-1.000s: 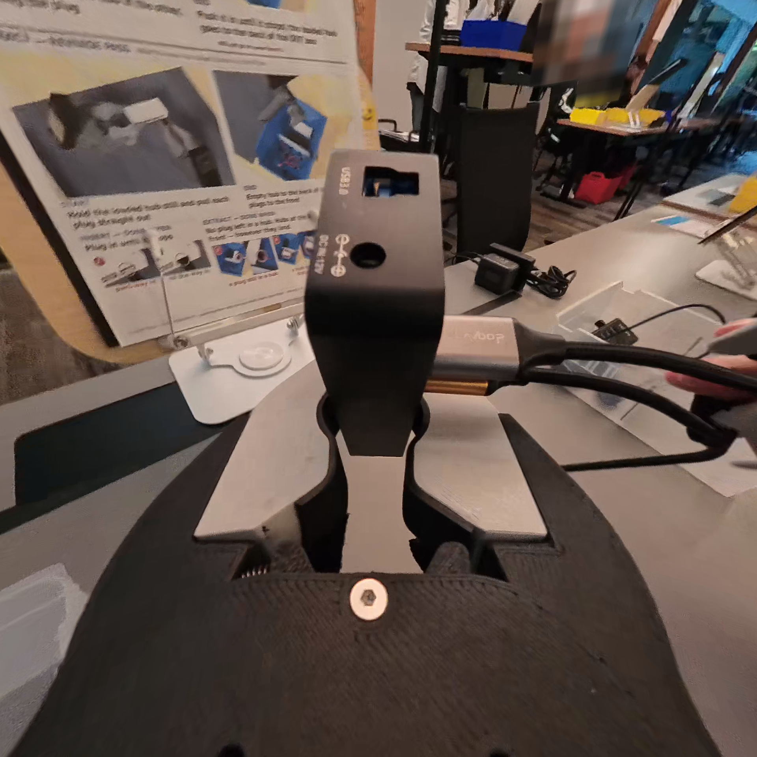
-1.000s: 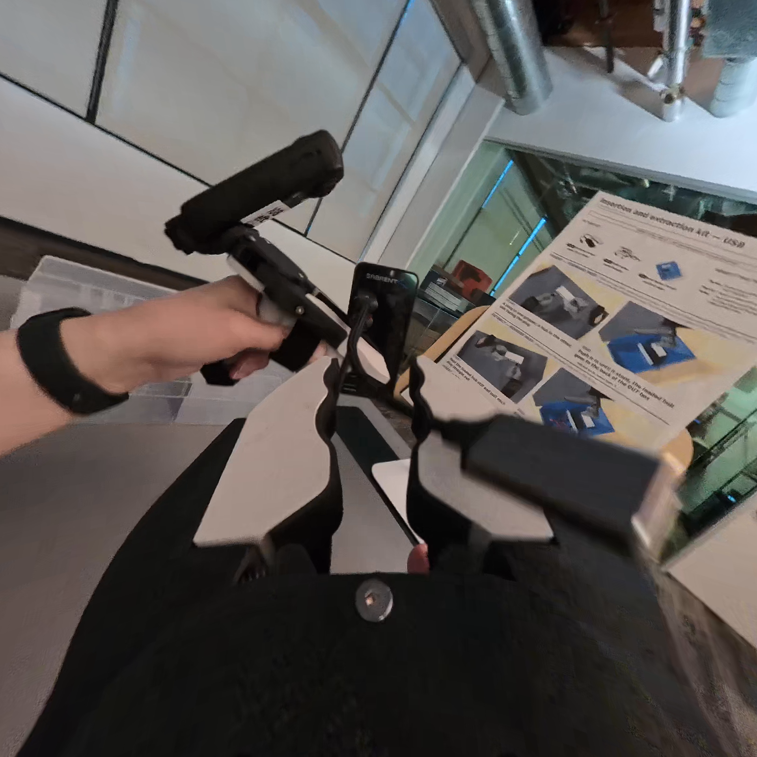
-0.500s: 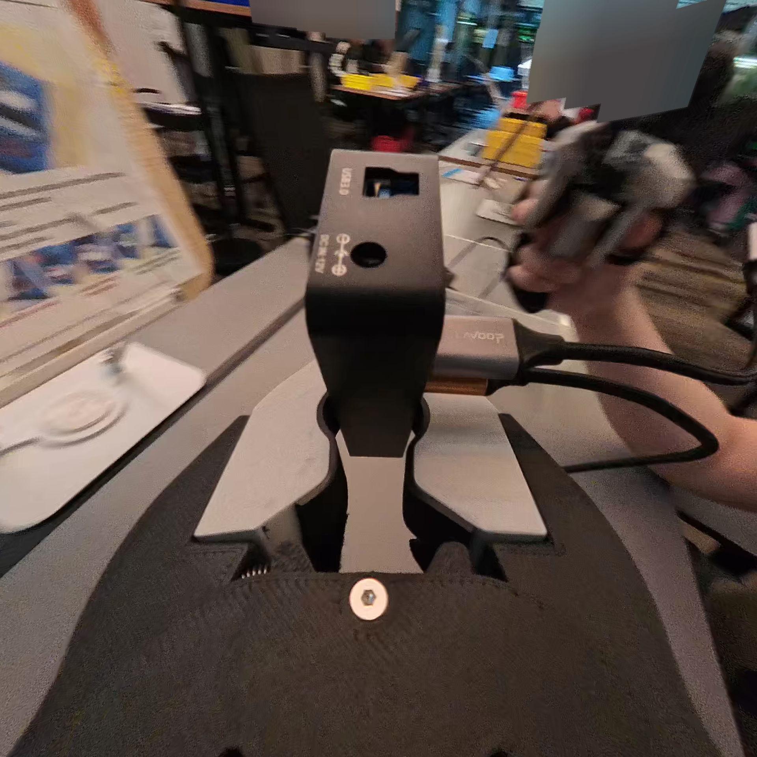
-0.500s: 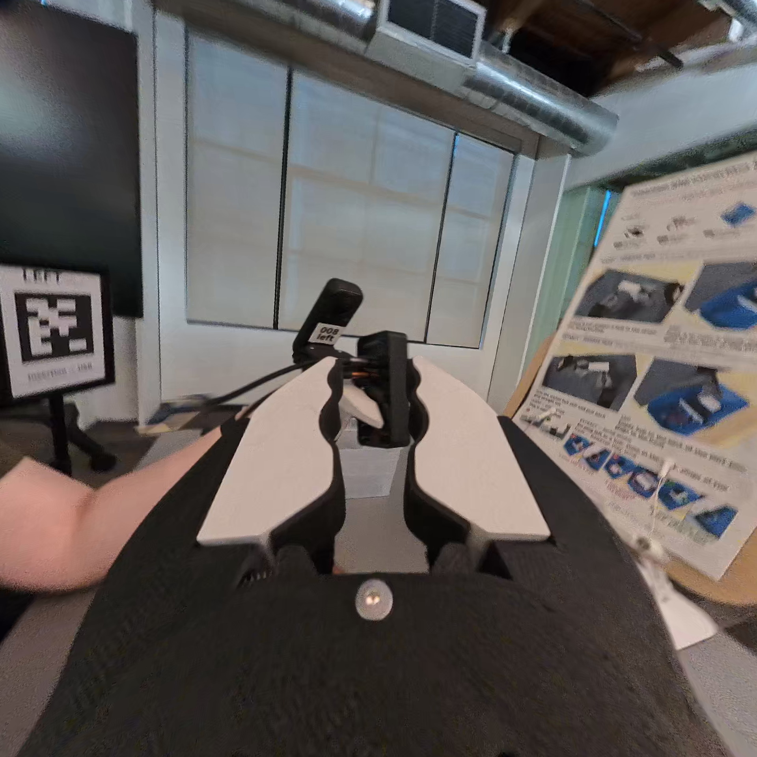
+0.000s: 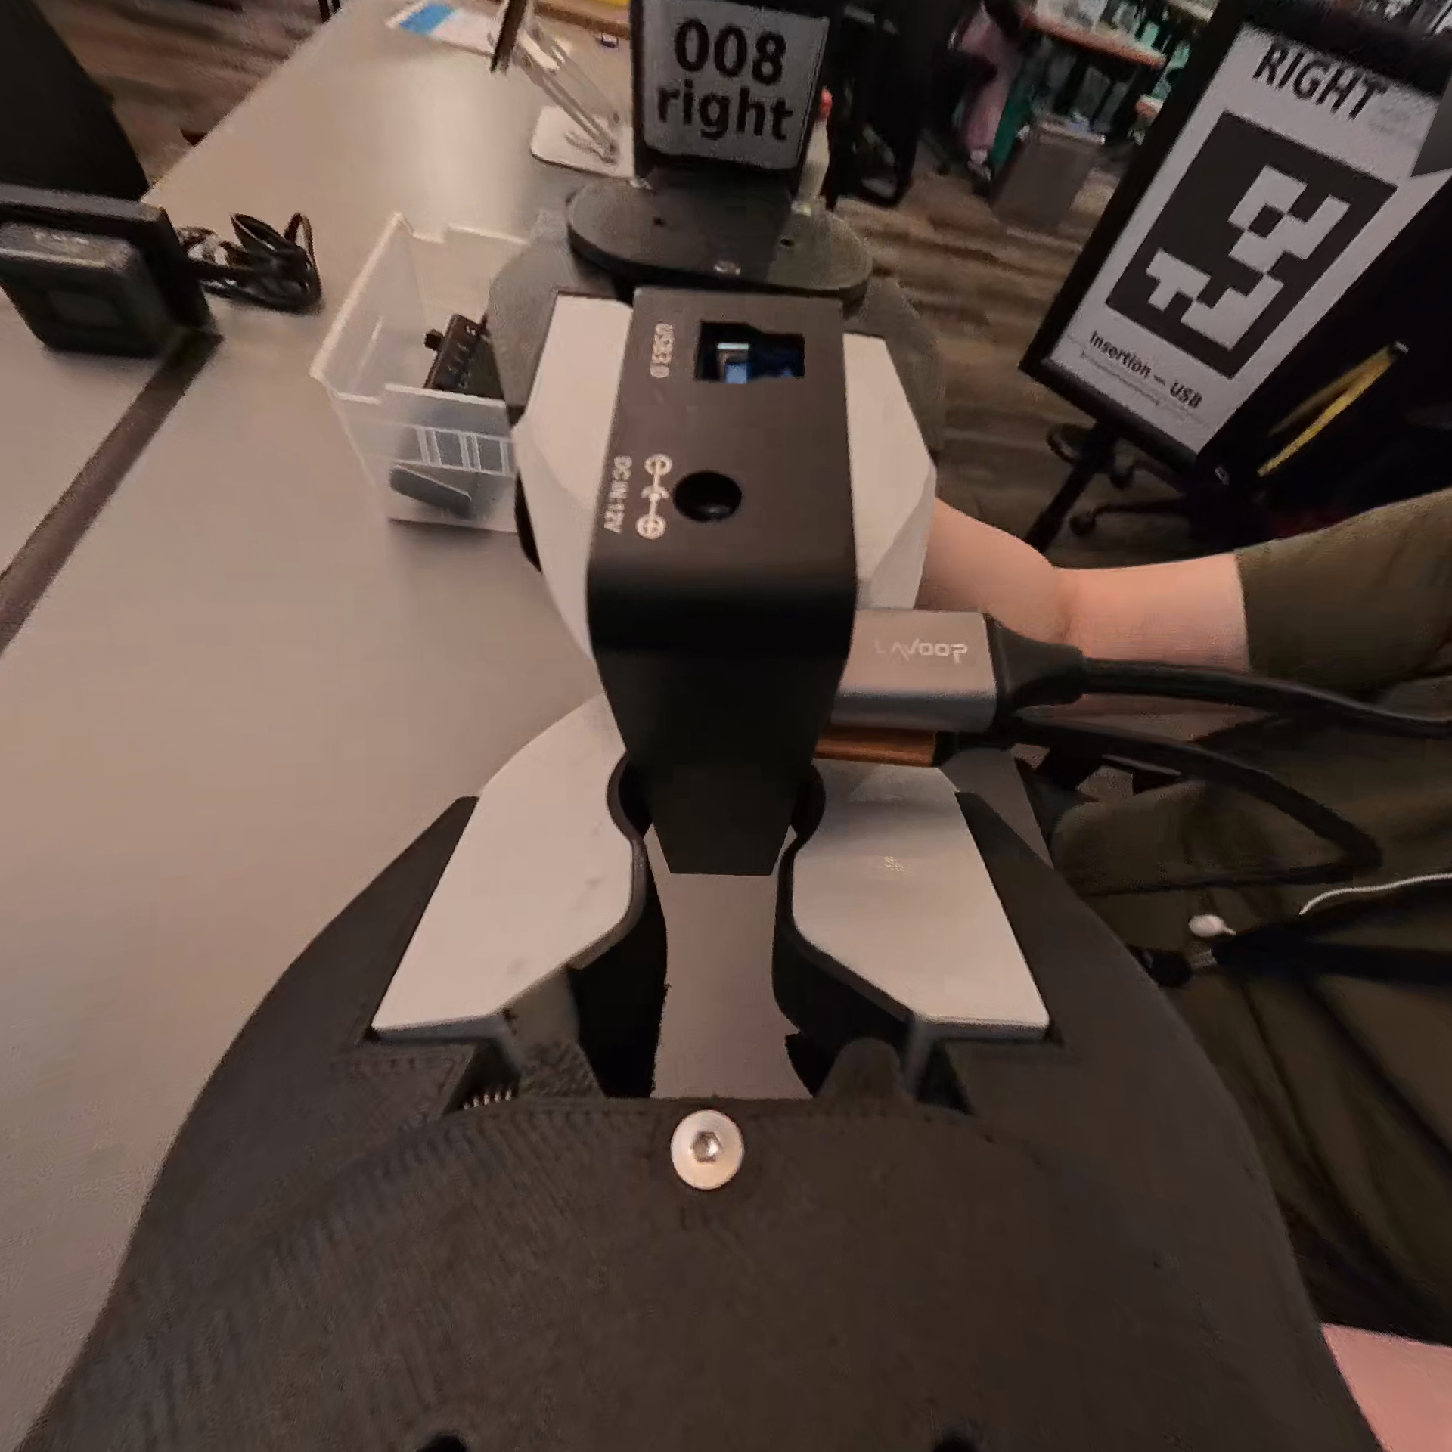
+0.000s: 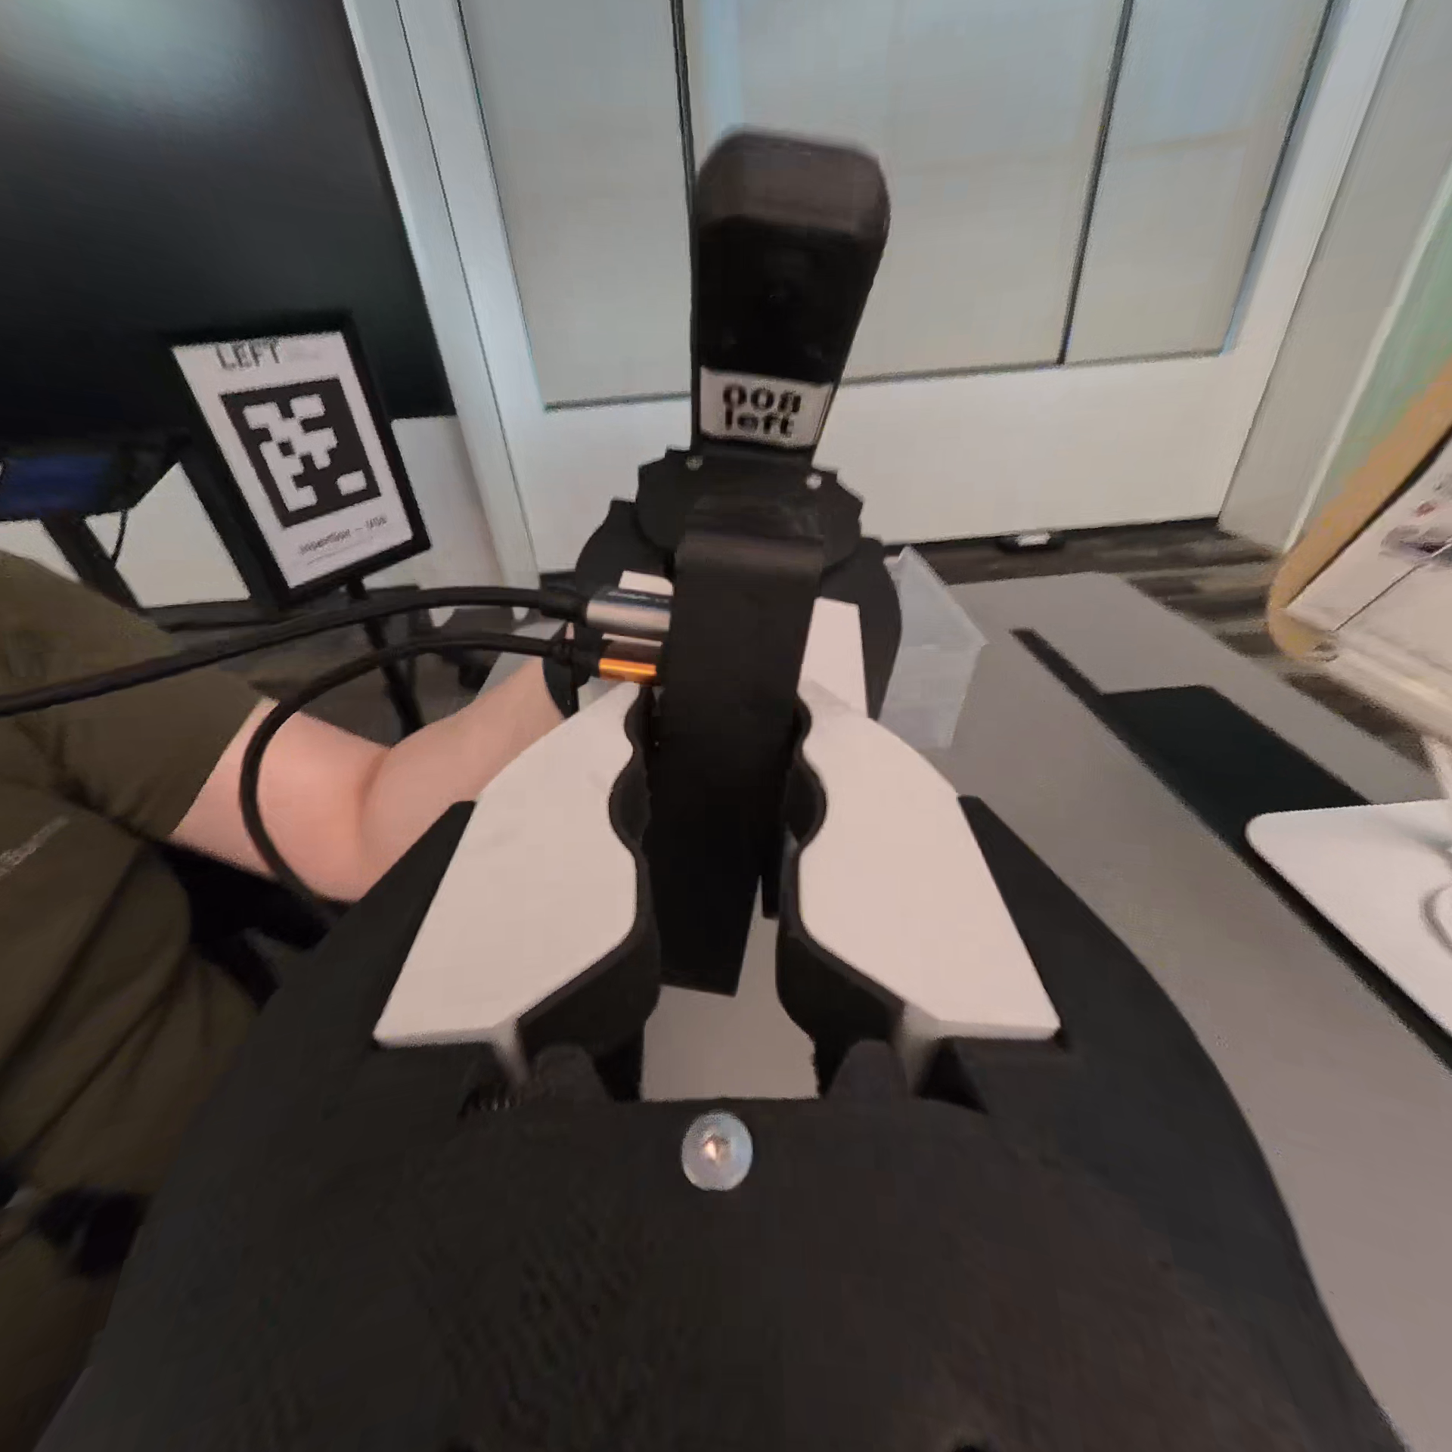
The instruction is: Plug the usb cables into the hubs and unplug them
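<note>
My left gripper [image 5: 711, 793] is shut on a black USB hub [image 5: 723, 597], held upright above the grey table. A grey plug [image 5: 919, 668] and an orange plug [image 5: 872, 746] sit in the hub's right side, their black cables trailing right. My right gripper [image 6: 719, 731] faces the left one. Its white fingers [image 6: 550, 864] straddle the hub's other end [image 6: 731, 786] with a thin gap on each side. Both plugs show in the right wrist view, grey [image 6: 628, 617] above orange [image 6: 628, 669]. The right gripper's fingers [image 5: 566, 487] flank the hub in the left wrist view.
A clear plastic box [image 5: 416, 393] holding dark parts stands on the grey table [image 5: 196, 668]. A black adapter [image 5: 86, 275] with a coiled cable lies at far left. Marker signs on stands are beside the table [image 5: 1226, 236] [image 6: 298, 448]. A white stand base [image 6: 1351, 888] is at right.
Both grippers have swung to face each other. The right gripper has closed the distance and its fingers now straddle the hub. The left gripper still holds the hub with both plugs in.
</note>
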Available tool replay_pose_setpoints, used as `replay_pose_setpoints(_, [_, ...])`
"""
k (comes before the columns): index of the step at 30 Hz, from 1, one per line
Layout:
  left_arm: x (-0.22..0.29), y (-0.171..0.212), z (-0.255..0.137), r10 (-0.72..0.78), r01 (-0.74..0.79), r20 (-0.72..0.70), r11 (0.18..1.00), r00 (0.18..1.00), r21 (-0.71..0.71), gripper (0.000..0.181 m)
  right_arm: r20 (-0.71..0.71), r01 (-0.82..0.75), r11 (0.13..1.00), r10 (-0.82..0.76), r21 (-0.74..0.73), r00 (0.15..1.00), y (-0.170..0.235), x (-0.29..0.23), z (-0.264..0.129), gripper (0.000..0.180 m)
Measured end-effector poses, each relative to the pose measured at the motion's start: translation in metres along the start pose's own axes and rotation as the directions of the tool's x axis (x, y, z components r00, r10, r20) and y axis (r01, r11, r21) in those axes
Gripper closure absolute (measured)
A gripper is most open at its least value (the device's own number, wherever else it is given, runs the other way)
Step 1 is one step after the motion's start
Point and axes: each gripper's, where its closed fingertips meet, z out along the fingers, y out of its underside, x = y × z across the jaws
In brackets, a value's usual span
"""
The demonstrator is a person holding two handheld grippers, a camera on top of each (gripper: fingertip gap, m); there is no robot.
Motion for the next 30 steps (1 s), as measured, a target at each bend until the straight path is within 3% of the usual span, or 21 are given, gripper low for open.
replay_pose_setpoints(4, [-0.003, 0.001, 0.000, 0.011, -0.011, 0.037, 1.000, 0.999, -0.007, 0.152, -0.012, -0.011, 0.997, 0.010, -0.075, 1.000, 0.006, 0.001, 0.000, 0.152])
replay_pose_setpoints(9, [-0.024, -0.022, -0.029, -0.074, 0.048, 0.123, 0.977, 0.990, 0.207, 0.135, -0.175, -0.051, 0.999, 0.049, -0.002, 0.983, -0.012, 0.020, -0.011, 0.153])
replay_pose_setpoints(12, [-0.049, -0.021, -0.065, -0.153, 0.069, 0.258, 0.949, 0.954, 0.307, 0.134, -0.278, -0.065, 0.997, 0.073, 0.037, 0.958, -0.028, 0.028, -0.043, 0.152])
replay_pose_setpoints(14, [-0.059, -0.017, -0.086, -0.195, 0.083, 0.309, 0.936, 0.931, 0.341, 0.136, -0.420, -0.030, 0.999, 0.041, 0.033, 0.906, -0.044, 0.035, -0.082, 0.152])
replay_pose_setpoints(17, [-0.059, -0.013, -0.104, -0.222, 0.100, 0.315, 0.927, 0.923, 0.360, 0.138, -0.683, 0.040, 0.995, 0.033, 0.091, 0.730, -0.074, 0.038, -0.169, 0.152])
replay_pose_setpoints(20, [-0.057, -0.014, -0.112, -0.225, 0.094, 0.321, 0.922, 0.920, 0.377, 0.140, -0.892, 0.156, 0.973, 0.087, 0.173, 0.443, -0.091, 0.028, -0.271, 0.152])
replay_pose_setpoints(22, [-0.056, -0.016, -0.110, -0.227, 0.098, 0.311, 0.919, 0.923, 0.381, 0.141, -0.942, 0.244, 0.942, 0.154, 0.230, 0.297, -0.097, 0.013, -0.324, 0.152])
replay_pose_setpoints(25, [-0.055, -0.017, -0.103, -0.208, 0.089, 0.321, 0.933, 0.924, 0.348, 0.142, -0.964, 0.330, 0.909, 0.213, 0.255, 0.158, -0.103, -0.001, -0.378, 0.152])
replay_pose_setpoints(30, [-0.056, -0.021, -0.089, -0.172, 0.067, 0.340, 0.952, 0.924, 0.300, 0.143, -0.986, 0.137, 0.981, 0.148, 0.136, -0.081, -0.097, 0.047, -0.452, 0.152])
